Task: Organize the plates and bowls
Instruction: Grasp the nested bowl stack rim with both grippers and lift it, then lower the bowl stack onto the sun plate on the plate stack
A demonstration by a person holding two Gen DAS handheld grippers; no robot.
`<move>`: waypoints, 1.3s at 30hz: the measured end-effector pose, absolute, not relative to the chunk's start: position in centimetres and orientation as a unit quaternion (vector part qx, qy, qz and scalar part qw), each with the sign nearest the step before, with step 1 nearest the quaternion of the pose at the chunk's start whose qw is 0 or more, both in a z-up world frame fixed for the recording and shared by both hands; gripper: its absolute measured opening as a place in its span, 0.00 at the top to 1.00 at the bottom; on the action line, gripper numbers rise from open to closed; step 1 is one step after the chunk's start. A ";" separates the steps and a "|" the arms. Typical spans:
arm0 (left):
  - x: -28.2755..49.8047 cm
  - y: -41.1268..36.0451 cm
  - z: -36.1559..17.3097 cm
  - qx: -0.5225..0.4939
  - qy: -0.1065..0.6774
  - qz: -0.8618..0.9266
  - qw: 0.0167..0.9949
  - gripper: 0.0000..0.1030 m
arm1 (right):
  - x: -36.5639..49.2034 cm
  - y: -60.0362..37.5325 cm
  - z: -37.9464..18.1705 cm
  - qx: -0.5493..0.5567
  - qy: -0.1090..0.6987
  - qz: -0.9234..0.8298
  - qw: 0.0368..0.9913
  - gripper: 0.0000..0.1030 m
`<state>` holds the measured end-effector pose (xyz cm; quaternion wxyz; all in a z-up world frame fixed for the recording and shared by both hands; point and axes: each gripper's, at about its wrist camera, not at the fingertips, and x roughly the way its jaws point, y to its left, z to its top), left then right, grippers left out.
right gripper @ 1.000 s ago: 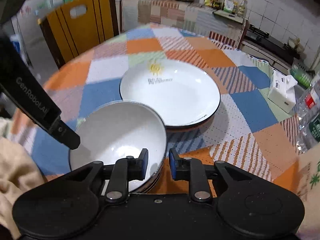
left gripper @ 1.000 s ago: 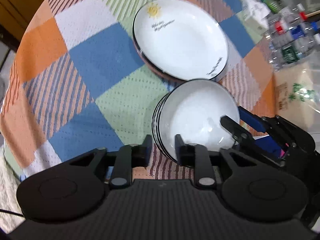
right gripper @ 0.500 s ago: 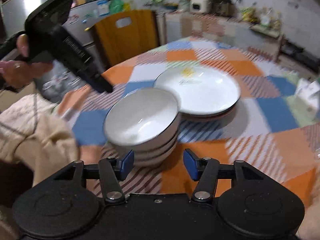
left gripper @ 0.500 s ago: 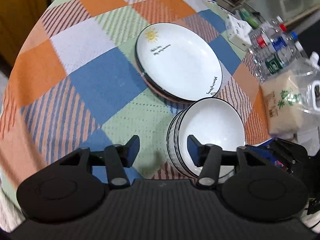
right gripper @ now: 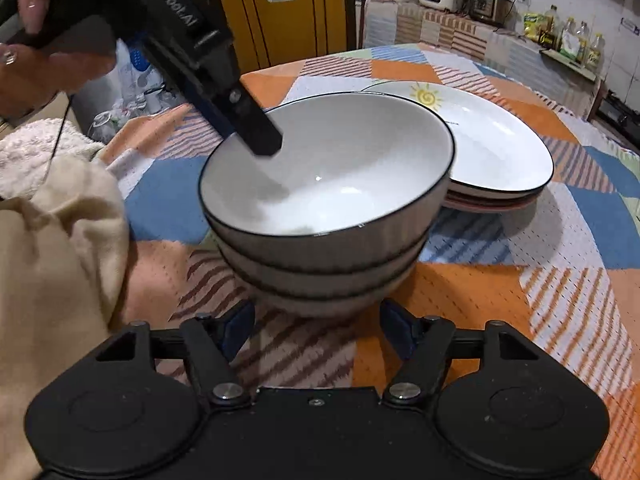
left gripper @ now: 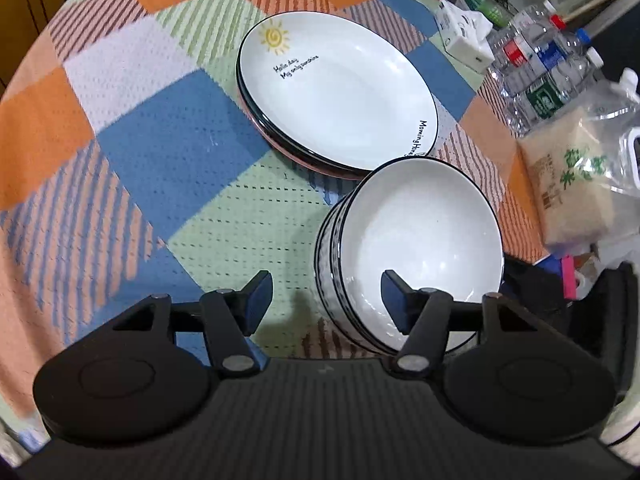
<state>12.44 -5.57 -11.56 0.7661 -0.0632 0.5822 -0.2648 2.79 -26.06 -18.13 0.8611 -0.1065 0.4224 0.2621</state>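
We hold the left tool (left gripper: 326,300) above the bench (left gripper: 152,128), tilted down, its jaws spread wide and gripping nothing; one blue-padded finger hangs over the top bowl's interior, the other over the patchwork tablecloth (left gripper: 224,240) beside the stack of bowls (left gripper: 416,240). We keep the right tool (right gripper: 318,330) low, near the foot of the same stack, jaws also wide and empty, one finger to each side of the bottom bowl. From the right wrist view, the left tool's black finger reaches over the rim of the top bowl. The stack of plates (left gripper: 340,92), topped by a sun-printed plate, sits just behind the bowls. Water bottles (left gripper: 536,68), a white box (left gripper: 464,36) and a rice bag (left gripper: 576,184) crowd the bench's far edge; a yellow chair (right gripper: 288,20) stands beyond.
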 end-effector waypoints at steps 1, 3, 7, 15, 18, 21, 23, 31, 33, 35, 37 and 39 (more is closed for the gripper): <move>12.4 -5.6 -11.8 -0.069 0.582 -0.267 0.765 0.43 | 3.0 -25.9 -18.4 -0.106 0.421 0.259 0.863 0.27; 12.4 -5.8 -12.2 -0.075 0.582 -0.282 0.759 0.47 | 3.1 -25.6 -19.0 -0.104 0.417 0.255 0.866 0.24; 12.3 -6.2 -12.8 -0.078 0.579 -0.283 0.761 0.50 | 3.5 -25.4 -19.4 -0.096 0.420 0.253 0.866 0.12; 12.0 -6.0 -14.4 -0.103 0.588 -0.265 0.757 0.64 | 4.4 -25.0 -19.9 -0.067 0.402 0.227 0.884 0.05; 12.0 -5.8 -14.6 -0.117 0.588 -0.259 0.757 0.64 | 4.3 -24.7 -20.0 -0.063 0.393 0.221 0.891 0.05; 11.7 -6.2 -14.7 -0.108 0.585 -0.256 0.762 0.64 | 4.1 -24.6 -20.2 -0.066 0.380 0.221 0.896 0.04; 11.7 -6.3 -14.6 -0.105 0.587 -0.255 0.761 0.64 | 3.9 -24.6 -20.2 -0.063 0.374 0.216 0.900 0.04; 10.8 -6.6 -13.7 -0.080 0.586 -0.251 0.766 0.64 | 2.8 -24.4 -20.0 -0.057 0.362 0.211 0.906 0.05; 10.6 -6.4 -13.2 -0.076 0.586 -0.253 0.766 0.64 | 2.4 -24.1 -19.7 -0.062 0.355 0.212 0.908 0.05; 10.6 -6.2 -12.4 -0.073 0.584 -0.255 0.767 0.64 | 2.1 -23.9 -19.2 -0.066 0.348 0.212 0.911 0.05; 10.6 -6.0 -11.3 -0.069 0.580 -0.257 0.770 0.64 | 1.9 -23.6 -18.4 -0.071 0.341 0.207 0.914 0.05; 10.7 -5.8 -10.1 -0.065 0.575 -0.260 0.773 0.64 | 1.6 -23.5 -17.6 -0.072 0.332 0.203 0.919 0.05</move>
